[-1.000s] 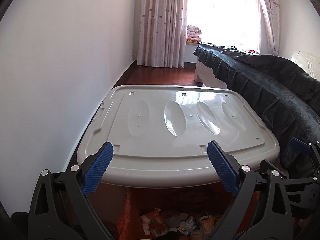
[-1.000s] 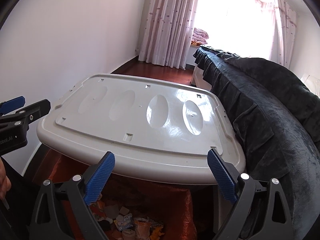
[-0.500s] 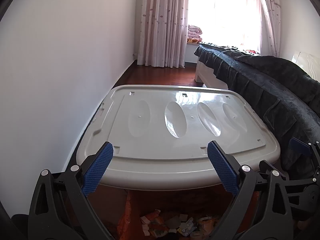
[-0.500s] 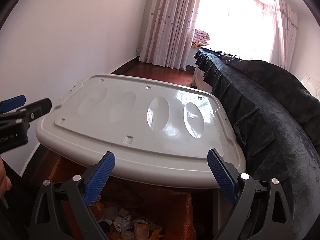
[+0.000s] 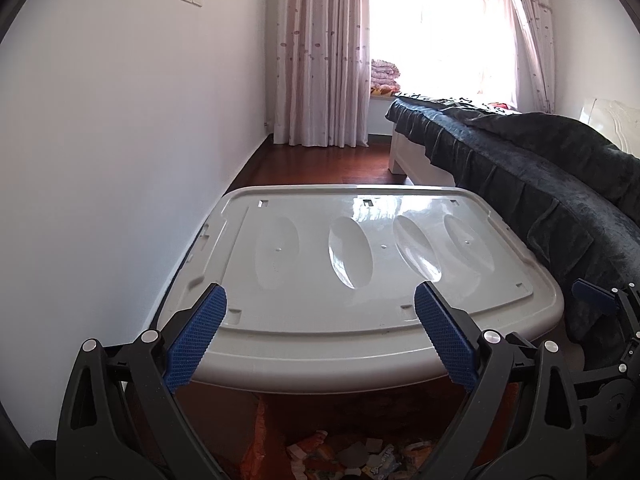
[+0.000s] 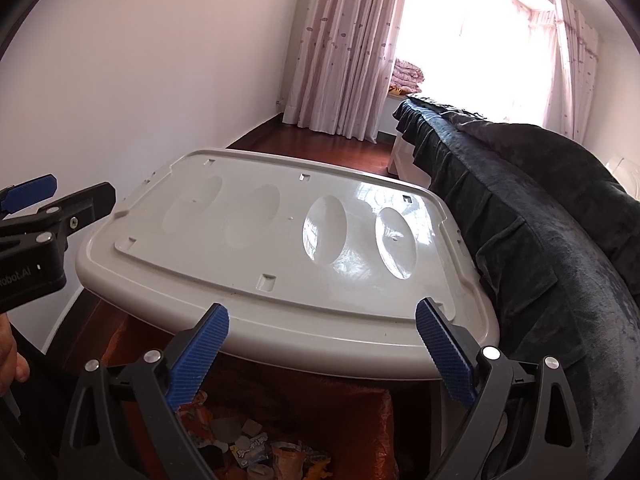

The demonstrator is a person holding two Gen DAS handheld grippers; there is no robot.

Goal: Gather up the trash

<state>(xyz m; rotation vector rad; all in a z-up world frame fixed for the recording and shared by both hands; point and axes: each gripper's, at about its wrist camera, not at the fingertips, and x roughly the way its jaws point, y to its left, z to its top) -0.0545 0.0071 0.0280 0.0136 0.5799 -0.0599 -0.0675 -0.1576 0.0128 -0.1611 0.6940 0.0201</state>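
A heap of trash, wrappers and paper scraps [image 5: 352, 456], lies in an orange bag [image 5: 256, 436] below a big grey plastic lid [image 5: 360, 264]. It also shows in the right wrist view [image 6: 256, 448], with the bag [image 6: 348, 412] under the lid [image 6: 280, 240]. My left gripper [image 5: 320, 340] is open and empty, fingertips at the lid's near edge. My right gripper [image 6: 322, 350] is open and empty, also at the near edge. The left gripper's side shows at the left of the right wrist view [image 6: 44, 216].
A white wall [image 5: 120, 140] runs along the left. A bed with a dark blue cover [image 5: 540, 176] stands close on the right. Wooden floor [image 5: 320, 164] leads to pink curtains [image 5: 324, 52] and a bright window.
Both views have tilted up and pulled back slightly. The lid sits lower in the frames and less of the trash shows. Both grippers stay open.
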